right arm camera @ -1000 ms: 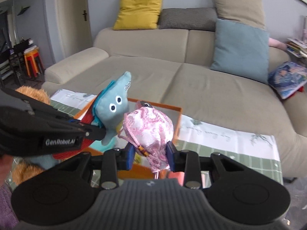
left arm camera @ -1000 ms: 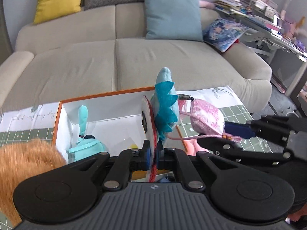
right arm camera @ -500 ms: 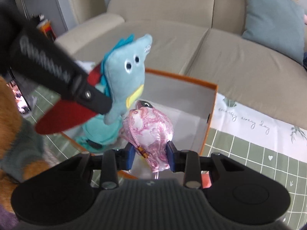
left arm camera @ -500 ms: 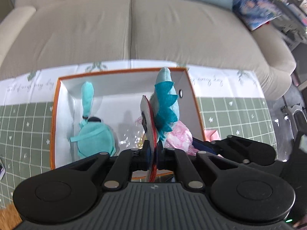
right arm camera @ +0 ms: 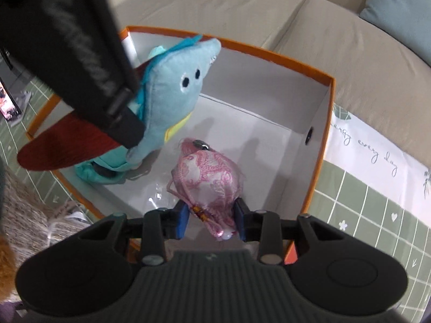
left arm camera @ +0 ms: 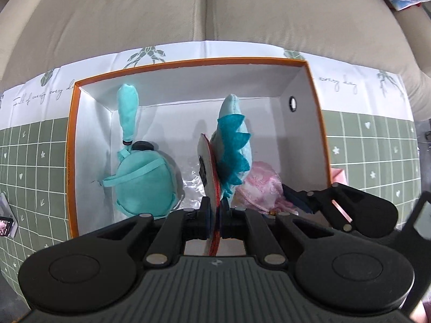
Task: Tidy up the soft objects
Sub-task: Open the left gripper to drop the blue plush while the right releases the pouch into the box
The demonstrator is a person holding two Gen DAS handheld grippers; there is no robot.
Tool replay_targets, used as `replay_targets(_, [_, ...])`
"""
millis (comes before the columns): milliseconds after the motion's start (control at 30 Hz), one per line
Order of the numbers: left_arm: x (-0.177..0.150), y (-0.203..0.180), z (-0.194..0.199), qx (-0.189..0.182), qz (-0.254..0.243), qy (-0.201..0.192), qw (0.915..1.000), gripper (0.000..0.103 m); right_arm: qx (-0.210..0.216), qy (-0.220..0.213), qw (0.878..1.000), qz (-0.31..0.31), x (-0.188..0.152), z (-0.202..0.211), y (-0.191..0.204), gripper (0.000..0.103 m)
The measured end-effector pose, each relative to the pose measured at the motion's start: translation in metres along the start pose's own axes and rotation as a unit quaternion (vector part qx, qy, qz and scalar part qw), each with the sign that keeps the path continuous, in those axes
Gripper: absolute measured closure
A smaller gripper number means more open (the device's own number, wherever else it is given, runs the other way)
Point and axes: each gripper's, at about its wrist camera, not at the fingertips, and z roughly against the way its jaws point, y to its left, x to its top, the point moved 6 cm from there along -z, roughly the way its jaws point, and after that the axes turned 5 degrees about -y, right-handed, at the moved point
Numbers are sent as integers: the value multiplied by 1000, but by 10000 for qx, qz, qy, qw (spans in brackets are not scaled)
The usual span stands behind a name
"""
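My left gripper (left arm camera: 214,219) is shut on the red cape edge of a blue dinosaur plush (left arm camera: 234,142), which hangs over the inside of an orange-rimmed white box (left arm camera: 72,123). In the right wrist view the same dinosaur plush (right arm camera: 175,86) dangles from the left gripper's black finger (right arm camera: 118,107). My right gripper (right arm camera: 211,219) is shut on a pink patterned pouch (right arm camera: 208,177), held low inside the box (right arm camera: 320,145) near its right wall. A teal plush (left arm camera: 142,180) with a long ear lies on the box floor at the left.
The box stands on a green grid mat (left arm camera: 32,150) with a white printed border. A beige sofa (left arm camera: 204,8) runs behind it. Brown and grey fur (right arm camera: 29,215) lies beside the box at the left. A small phone-like object (left arm camera: 6,224) rests on the mat's left edge.
Both grippers have tipped downward and sunk toward the box, carrying the dinosaur plush and the pink pouch from above the rim to inside it. The sofa back has left the view.
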Motion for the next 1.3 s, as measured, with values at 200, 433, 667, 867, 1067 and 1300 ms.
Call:
replay_targets(200, [0,3,-11,166,56,107,9998,97,-66,-76,9999,82,0,-3,1,65])
replay_targets(433, [-4,7,-20,207,195,219,9994,96,-47,-357,9993,-65,-5,11,-4,55])
replay_targets(667, [-9,4,-31,264,228,313,9989,96,-200,-850,9960,-169,-8,45,-19,48])
replay_targets(867, [-12,0,-43,530,82,442,9976,96,-231,-977,9949,-42,-14,58,-15,47])
replay_targets(1067, [-12,-1,-39,569,76,388,9976,87,-242,-928,9954,-63,-17,58,-15,47])
replay_targets(1300, [-17,-1,-16,442,38,207,9988,85,-299,-990,9946,-86,-21,79,-9,46])
